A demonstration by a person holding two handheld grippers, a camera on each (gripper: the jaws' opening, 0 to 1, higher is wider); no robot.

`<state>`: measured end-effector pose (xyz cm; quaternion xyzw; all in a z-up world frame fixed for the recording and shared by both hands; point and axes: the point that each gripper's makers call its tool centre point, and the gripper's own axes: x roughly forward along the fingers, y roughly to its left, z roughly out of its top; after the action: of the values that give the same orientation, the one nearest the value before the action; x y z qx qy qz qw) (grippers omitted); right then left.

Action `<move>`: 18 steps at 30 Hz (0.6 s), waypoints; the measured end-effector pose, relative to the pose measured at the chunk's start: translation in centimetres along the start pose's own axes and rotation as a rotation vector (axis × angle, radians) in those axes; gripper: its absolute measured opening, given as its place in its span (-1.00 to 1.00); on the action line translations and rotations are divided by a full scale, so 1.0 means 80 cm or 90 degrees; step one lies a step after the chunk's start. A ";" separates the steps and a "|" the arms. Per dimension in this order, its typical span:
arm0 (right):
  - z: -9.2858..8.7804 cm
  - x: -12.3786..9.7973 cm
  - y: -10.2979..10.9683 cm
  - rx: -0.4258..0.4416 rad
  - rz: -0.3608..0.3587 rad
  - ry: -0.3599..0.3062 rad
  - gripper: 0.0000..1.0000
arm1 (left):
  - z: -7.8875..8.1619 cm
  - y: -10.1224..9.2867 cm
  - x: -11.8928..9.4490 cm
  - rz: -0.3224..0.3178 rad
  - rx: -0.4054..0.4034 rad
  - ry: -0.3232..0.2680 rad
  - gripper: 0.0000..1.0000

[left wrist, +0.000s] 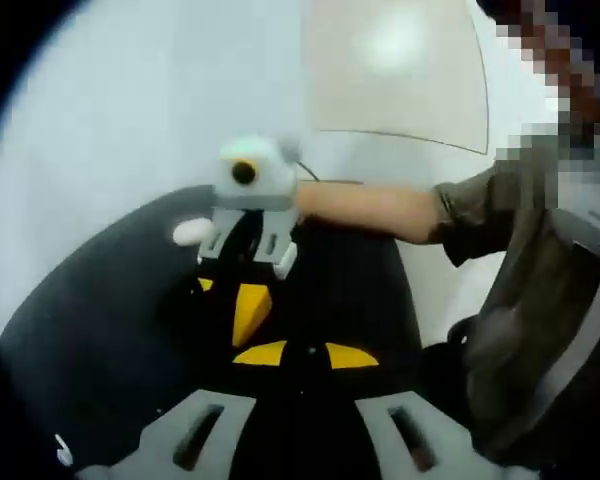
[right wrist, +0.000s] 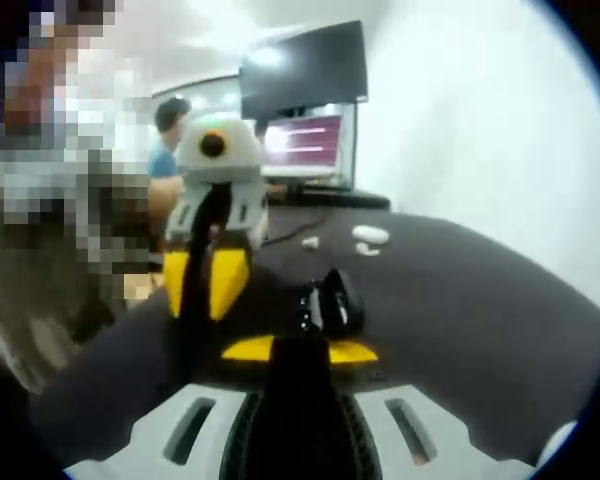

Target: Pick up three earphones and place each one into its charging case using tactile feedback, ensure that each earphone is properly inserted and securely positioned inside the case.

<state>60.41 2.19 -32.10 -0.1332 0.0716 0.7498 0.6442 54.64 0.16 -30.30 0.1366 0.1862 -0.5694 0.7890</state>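
a: the table (right wrist: 500, 300) is black, the charging case (right wrist: 332, 303) glossy black on it. the earphones (right wrist: 370, 236)?
b: white. the left gripper (right wrist: 208, 268) shows yellow jaws under a pale grey head; the monitor (right wrist: 305, 140) glows pink.

An open black charging case (right wrist: 330, 303) stands mid-tabletop. A white case (right wrist: 370, 234) and two small white earphones (right wrist: 309, 242) lie near the far edge.

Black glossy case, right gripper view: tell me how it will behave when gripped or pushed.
The black case looks small and glossy, so probably light and apt to slip in a tool. Its rounded shape suggests it could rock or skid on the dark mat when nudged. It seems rigid.
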 end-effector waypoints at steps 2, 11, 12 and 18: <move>0.000 0.000 0.000 -0.001 -0.001 0.000 -0.62 | 0.014 0.010 -0.011 0.016 -0.020 -0.041 -0.78; 0.000 0.000 0.000 -0.003 -0.002 0.000 -0.62 | 0.052 0.098 -0.063 0.219 -0.077 -0.208 -0.78; 0.000 0.000 0.000 -0.003 -0.003 0.000 -0.62 | 0.051 0.107 -0.066 0.241 -0.083 -0.213 -0.78; 0.000 0.001 0.001 -0.004 -0.003 0.000 -0.62 | 0.012 0.159 -0.064 0.333 -0.126 -0.128 -0.79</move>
<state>60.33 2.25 -32.09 -0.1357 0.0691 0.7485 0.6454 65.44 8.10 -27.09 0.0458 0.1203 -0.3364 0.9329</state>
